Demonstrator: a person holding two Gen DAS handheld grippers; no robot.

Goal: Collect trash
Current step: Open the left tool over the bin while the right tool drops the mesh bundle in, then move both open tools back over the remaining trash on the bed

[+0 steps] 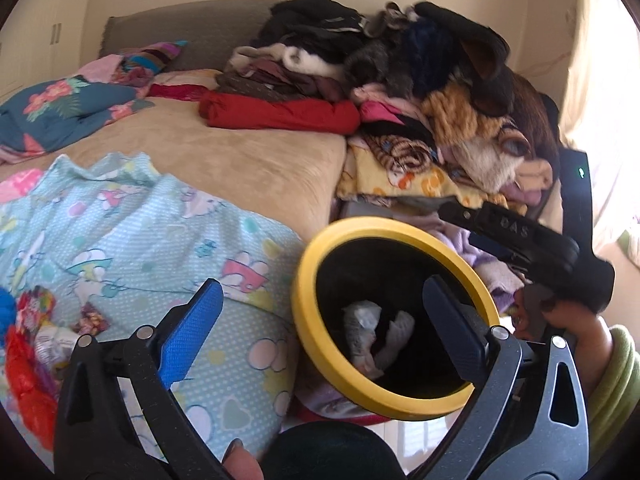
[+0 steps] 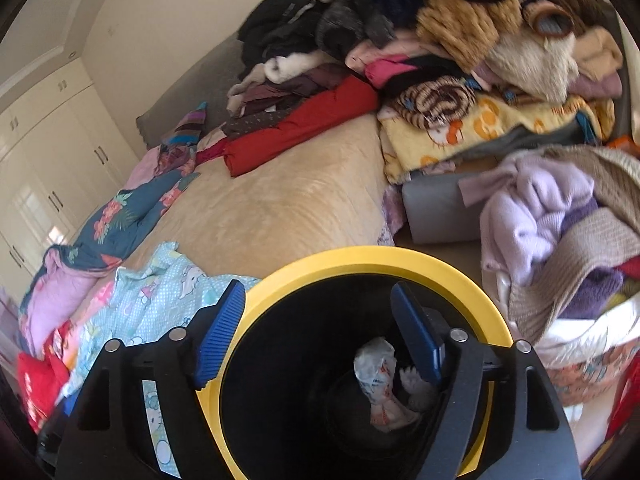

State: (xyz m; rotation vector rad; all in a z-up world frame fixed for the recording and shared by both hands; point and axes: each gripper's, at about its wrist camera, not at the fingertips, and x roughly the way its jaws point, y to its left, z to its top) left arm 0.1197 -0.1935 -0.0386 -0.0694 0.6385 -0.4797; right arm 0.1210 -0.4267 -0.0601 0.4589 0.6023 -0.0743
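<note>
A black bin with a yellow rim [image 1: 308,264] stands beside the bed. Crumpled white paper trash [image 1: 362,318] lies at its bottom, also seen in the right wrist view as crumpled paper trash [image 2: 376,364]. My left gripper [image 1: 324,292] is open and empty, with one blue pad over the bedding and the other over the bin's mouth. My right gripper [image 2: 318,292] is open and empty right above the bin's yellow rim [image 2: 360,260]. Colourful wrappers [image 1: 40,332] and red plastic [image 1: 24,380] lie on the light blue blanket at the far left.
The beige bed [image 1: 224,152] bears a tall heap of clothes [image 1: 400,80] behind the bin and a floral quilt [image 1: 60,108] at the left. A hand in a green sleeve [image 1: 612,360] holds the right tool's black body [image 1: 520,236]. A lilac sweater pile [image 2: 552,216] sits right of the bin.
</note>
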